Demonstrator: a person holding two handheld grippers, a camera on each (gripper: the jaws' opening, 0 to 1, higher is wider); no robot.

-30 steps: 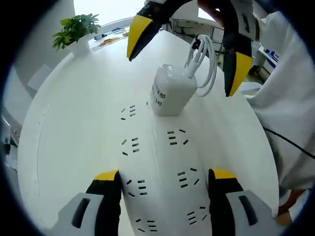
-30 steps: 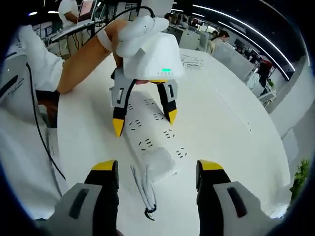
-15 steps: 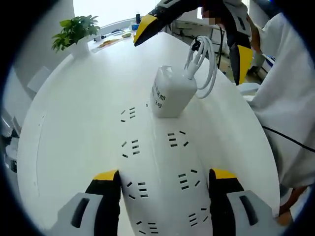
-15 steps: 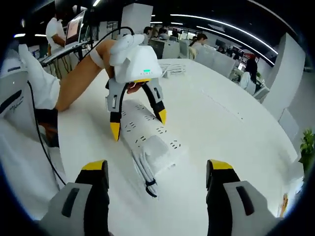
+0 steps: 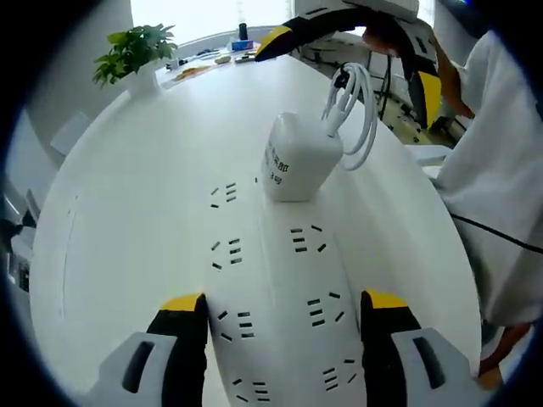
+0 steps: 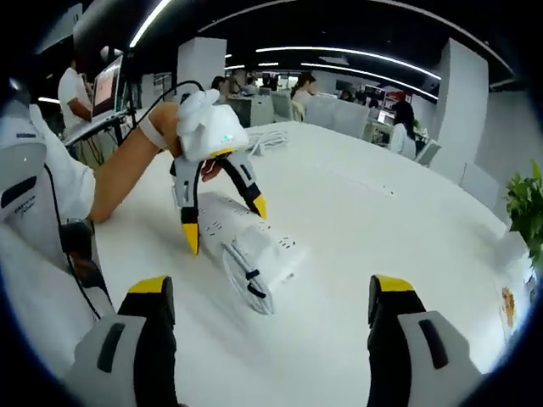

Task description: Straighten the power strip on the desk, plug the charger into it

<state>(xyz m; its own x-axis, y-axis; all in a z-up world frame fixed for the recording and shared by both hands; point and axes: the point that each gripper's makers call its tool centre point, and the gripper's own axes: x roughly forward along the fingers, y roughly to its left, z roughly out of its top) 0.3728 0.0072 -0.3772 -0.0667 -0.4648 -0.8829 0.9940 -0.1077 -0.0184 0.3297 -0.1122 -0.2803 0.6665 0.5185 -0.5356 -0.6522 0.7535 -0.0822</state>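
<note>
A white power strip (image 5: 280,288) lies lengthwise on the white desk (image 5: 144,170). My left gripper (image 5: 284,309) straddles its near end, with a jaw pressed against each long side. A white charger (image 5: 297,161) stands upright in a socket at the strip's far end, its coiled white cable (image 5: 358,110) looped off the top. In the right gripper view the left gripper (image 6: 225,225) clamps the strip (image 6: 229,225), and the charger (image 6: 265,252) and its cable (image 6: 246,284) face me. My right gripper (image 6: 271,297) is open and empty, held back from the charger, and reaches over the desk's far side (image 5: 349,64).
A potted plant (image 5: 131,51) stands at the desk's far left edge, with small items (image 5: 212,61) beside it. A person's white sleeve (image 5: 501,170) runs along the right edge. A cable bundle (image 6: 271,136) lies farther along the desk; people sit at desks behind.
My right gripper has pulled up and away from the charger, which stays standing in the strip. The left gripper and the strip have not moved.
</note>
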